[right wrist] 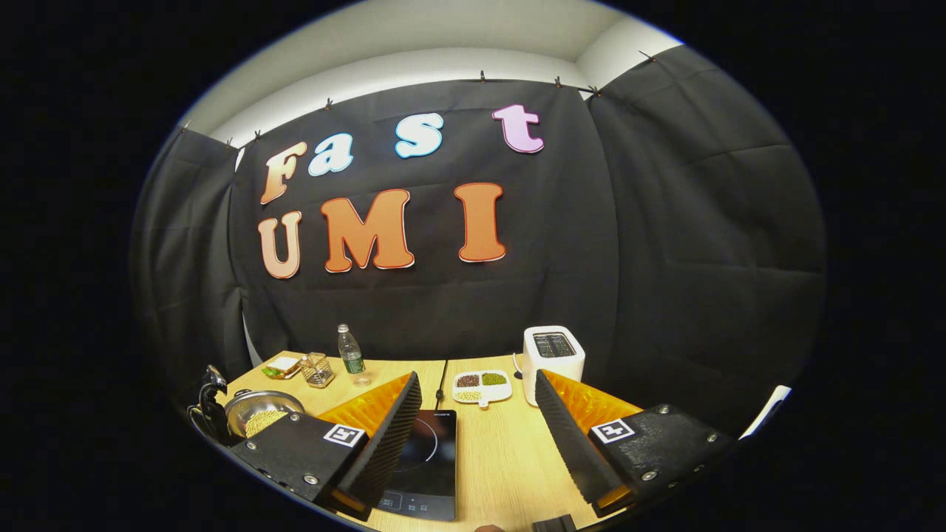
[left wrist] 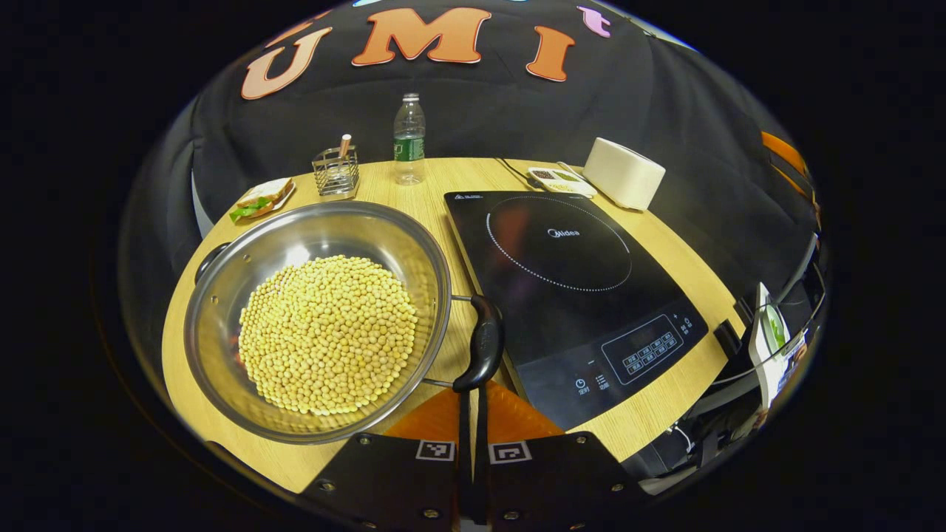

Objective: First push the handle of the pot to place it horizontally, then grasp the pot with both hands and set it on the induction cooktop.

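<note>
A steel pot (left wrist: pixel 222 355) holding several yellow beans (left wrist: pixel 329 332) stands on the wooden table left of the black induction cooktop (left wrist: pixel 569 288). A black handle (left wrist: pixel 484 340) on two wire prongs sticks out at the pot's right rim, over the cooktop's left edge. A second handle (left wrist: pixel 209 260) sits at the far left rim. My left gripper (left wrist: pixel 473 395) is shut, its tips right at the near end of the right handle. My right gripper (right wrist: pixel 477 378) hangs wide open above the table, over the cooktop (right wrist: pixel 425 458), holding nothing. The pot (right wrist: pixel 262 414) lies far to its left.
At the table's back stand a water bottle (left wrist: pixel 409 140), a wire holder (left wrist: pixel 336 171), a plate with a sandwich (left wrist: pixel 262 198), a divided dish of beans (left wrist: pixel 560 179) and a white toaster (left wrist: pixel 624 174). The table edge drops off at the right near some cables (left wrist: pixel 739 332).
</note>
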The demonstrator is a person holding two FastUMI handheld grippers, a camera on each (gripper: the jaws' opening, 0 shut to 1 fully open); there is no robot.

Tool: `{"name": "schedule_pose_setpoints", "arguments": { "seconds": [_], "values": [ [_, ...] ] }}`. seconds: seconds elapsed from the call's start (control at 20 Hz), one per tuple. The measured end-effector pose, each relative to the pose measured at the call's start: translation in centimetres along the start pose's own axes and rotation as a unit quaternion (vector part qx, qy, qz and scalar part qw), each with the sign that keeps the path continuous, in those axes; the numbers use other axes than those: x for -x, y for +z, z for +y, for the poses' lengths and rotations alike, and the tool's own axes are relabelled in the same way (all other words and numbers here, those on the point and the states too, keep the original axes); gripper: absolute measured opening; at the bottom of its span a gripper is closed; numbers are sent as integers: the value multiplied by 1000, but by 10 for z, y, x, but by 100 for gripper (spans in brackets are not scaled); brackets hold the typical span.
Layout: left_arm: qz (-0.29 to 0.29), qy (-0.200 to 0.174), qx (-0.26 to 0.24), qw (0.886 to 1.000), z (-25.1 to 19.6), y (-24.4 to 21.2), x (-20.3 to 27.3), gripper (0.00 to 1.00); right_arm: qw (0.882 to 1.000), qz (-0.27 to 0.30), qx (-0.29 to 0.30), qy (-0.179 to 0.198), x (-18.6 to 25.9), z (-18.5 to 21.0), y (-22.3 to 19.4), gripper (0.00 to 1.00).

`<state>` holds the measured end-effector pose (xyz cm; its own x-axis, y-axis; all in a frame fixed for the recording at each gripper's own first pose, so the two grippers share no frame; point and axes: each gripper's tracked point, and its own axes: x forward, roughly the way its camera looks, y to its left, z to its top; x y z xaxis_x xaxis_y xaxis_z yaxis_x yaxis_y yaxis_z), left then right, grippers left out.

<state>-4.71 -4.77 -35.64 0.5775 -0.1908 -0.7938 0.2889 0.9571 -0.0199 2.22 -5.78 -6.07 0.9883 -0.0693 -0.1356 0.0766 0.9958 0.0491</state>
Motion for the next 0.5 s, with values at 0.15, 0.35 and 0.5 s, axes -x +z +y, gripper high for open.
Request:
{"name": "schedule_pose_setpoints", "arguments": {
  "seconds": [0.15, 0.35, 0.5],
  "values": [
    [2, -2, -1, 1000, -1, 5, -4, 2, 1000, -4, 1, -5, -1, -4, 1, 96],
    [6, 1, -10, 1000, -1, 11, -10, 2, 1000, 0, 1, -8, -5, -6, -2, 96],
    [8, 1, -13, 1000, -1, 14, -13, 2, 1000, 2, -2, -12, -7, -10, -3, 96]
  ]
}}
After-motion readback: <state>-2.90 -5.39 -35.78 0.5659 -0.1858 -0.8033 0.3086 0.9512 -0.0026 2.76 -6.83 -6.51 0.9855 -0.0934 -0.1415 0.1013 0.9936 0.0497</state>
